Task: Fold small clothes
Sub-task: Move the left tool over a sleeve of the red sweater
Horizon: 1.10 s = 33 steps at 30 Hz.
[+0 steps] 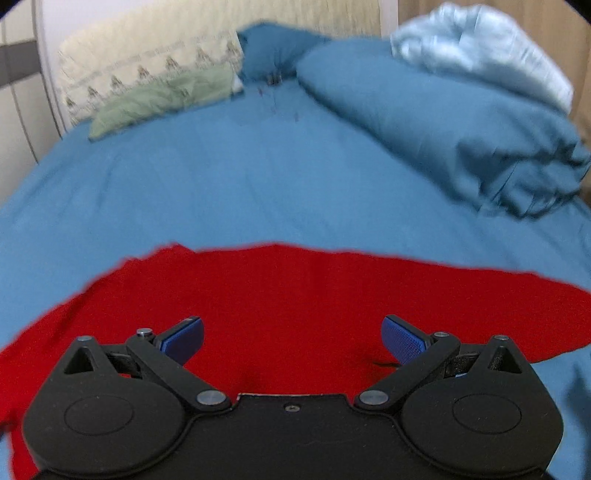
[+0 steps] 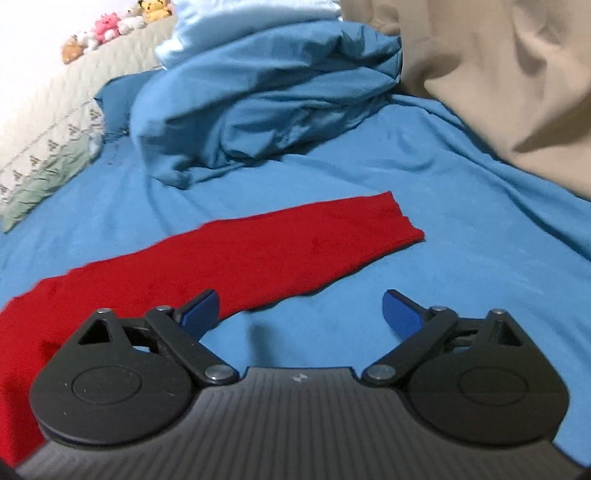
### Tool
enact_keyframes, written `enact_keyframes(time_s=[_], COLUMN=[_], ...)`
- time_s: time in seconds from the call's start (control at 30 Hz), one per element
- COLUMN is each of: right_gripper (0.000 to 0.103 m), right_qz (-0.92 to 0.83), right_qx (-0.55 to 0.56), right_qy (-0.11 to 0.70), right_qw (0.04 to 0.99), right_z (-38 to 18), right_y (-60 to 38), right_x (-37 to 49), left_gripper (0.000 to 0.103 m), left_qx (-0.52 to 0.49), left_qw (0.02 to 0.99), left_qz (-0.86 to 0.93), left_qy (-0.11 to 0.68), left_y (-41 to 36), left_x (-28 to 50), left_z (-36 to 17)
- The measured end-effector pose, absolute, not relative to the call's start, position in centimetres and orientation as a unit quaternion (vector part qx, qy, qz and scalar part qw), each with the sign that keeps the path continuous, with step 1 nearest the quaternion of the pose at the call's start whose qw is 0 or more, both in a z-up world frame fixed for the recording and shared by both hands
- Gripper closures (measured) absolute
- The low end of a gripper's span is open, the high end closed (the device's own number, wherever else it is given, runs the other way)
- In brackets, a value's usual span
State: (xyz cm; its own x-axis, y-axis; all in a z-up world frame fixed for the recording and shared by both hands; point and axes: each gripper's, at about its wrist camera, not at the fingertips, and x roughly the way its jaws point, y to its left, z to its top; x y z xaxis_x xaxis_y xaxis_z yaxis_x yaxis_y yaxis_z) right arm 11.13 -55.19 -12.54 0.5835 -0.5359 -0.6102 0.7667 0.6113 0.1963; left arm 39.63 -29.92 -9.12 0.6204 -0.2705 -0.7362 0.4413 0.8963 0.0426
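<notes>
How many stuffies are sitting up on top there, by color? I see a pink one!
Going by the right wrist view, though they are small and blurry:
Pink plush toy: 1
Yellow plush toy: 1
White plush toys: 2
Brown plush toy: 1
Total: 5

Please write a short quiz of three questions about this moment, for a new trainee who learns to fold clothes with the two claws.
1. True or false: the left claw is shut on the red garment.
2. Which lies straight out on the blue sheet in the right wrist view? A) a red sleeve B) a pink towel C) a green sock
3. Fill in: the right claw is ____.

Key:
1. False; it is open above the garment.
2. A, the red sleeve.
3. Open, holding nothing.
</notes>
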Motion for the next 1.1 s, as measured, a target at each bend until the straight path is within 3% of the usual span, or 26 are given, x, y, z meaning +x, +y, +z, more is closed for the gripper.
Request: enact_keyframes(time_s=[0.03,0.1,0.23,0.33,0.4,0.6,0.77,0.97,1.1], right_gripper=[0.000,0.014,0.022,0.035,0.051,0.083,0.083,0.083,0.083], right_qz=[-0.381,-0.393,-0.427,-0.451,-0.461,-0.482,-0.438,-0.286,-0.136], right_qx=[0.222,0.213,0.210,0.203,0.203,0.233,0.229,0.219,0.207], right_qy=[0.254,0.249,0.216,0.207,0.210,0.248,0.246,0.192,0.173], right_qw=[0.861,0.859,0.853,0.844,0.838,0.808,0.834,0.913,0.953], right_z=[-13.4,-14.9,-17.0,-17.2,-16.9,-15.2,-9.9,-0.7,2.3], right_y=[-55.7,-56.4,-57.1,-57.2,-57.4,-59.6,-59.1,-53.1,-45.2], right_x=[11.8,13.0,14.2,14.9,15.2,16.2,18.5,25.2,31.4], left_gripper=[0.000,0.000,0.000,0.000,0.000,0.000,0.000,0.000,0.000], left_qx=[0.110,0.111,0.125,0.122,0.113,0.124,0.101,0.067,0.067], left_qw=[0.890,0.885,0.877,0.870,0.868,0.837,0.822,0.875,0.902], left_qz=[-0.199,-0.201,-0.203,-0.207,-0.208,-0.215,-0.203,-0.184,-0.151], left_qy=[0.396,0.405,0.418,0.431,0.436,0.488,0.522,0.443,0.398], left_y=[-30.5,-30.9,-32.3,-32.6,-32.5,-32.6,-31.1,-23.9,-16.9], left_x=[40.7,41.9,43.6,44.4,44.8,46.2,47.6,47.6,47.6], left_z=[-10.7,-13.0,-16.0,-17.2,-17.5,-17.3,-15.0,-7.5,-3.6])
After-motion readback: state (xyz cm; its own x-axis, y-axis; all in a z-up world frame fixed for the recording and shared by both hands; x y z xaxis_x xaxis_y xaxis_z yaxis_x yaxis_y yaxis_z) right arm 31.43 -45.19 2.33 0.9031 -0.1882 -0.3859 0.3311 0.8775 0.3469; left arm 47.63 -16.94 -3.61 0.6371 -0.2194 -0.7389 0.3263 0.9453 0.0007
